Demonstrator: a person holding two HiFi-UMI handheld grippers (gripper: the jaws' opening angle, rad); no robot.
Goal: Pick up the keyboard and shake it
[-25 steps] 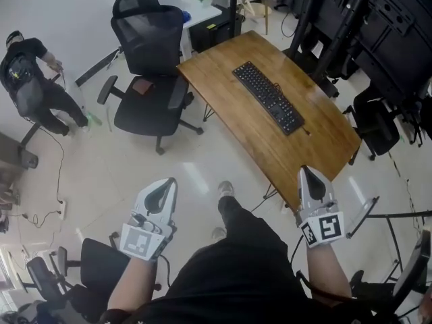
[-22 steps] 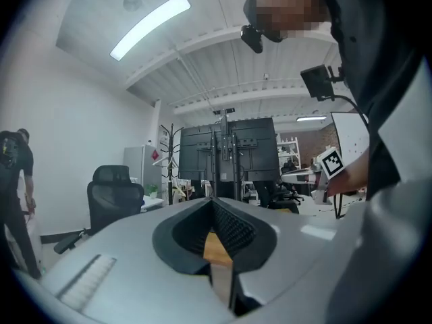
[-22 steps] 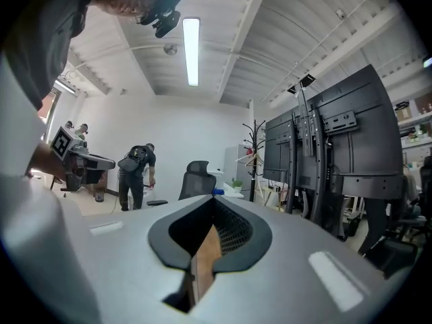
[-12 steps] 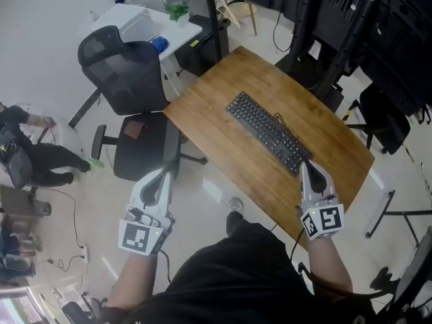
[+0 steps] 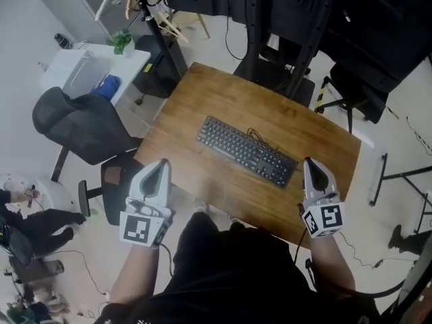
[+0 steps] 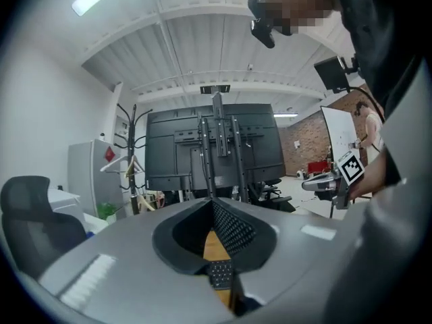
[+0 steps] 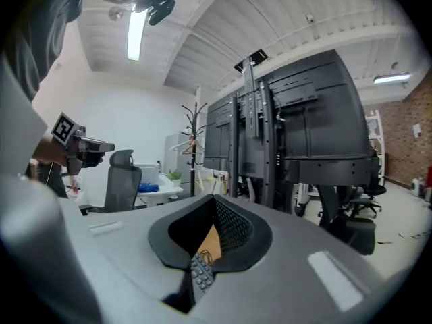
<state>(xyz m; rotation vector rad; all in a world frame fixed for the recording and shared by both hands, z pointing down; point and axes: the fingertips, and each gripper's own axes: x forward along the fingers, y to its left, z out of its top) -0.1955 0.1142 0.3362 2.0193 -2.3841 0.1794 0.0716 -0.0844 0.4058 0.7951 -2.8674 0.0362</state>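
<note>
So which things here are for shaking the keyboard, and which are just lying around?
For the job:
keyboard
wooden table it lies on
left gripper and right gripper, both shut, neither touching the keyboard

Just there:
black office chair
white side table
green plant
black screen stand

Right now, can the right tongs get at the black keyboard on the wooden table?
Probably yes: the right tongs hover shut beside the black keyboard's right end, with bare wooden table between; they must open first.
</note>
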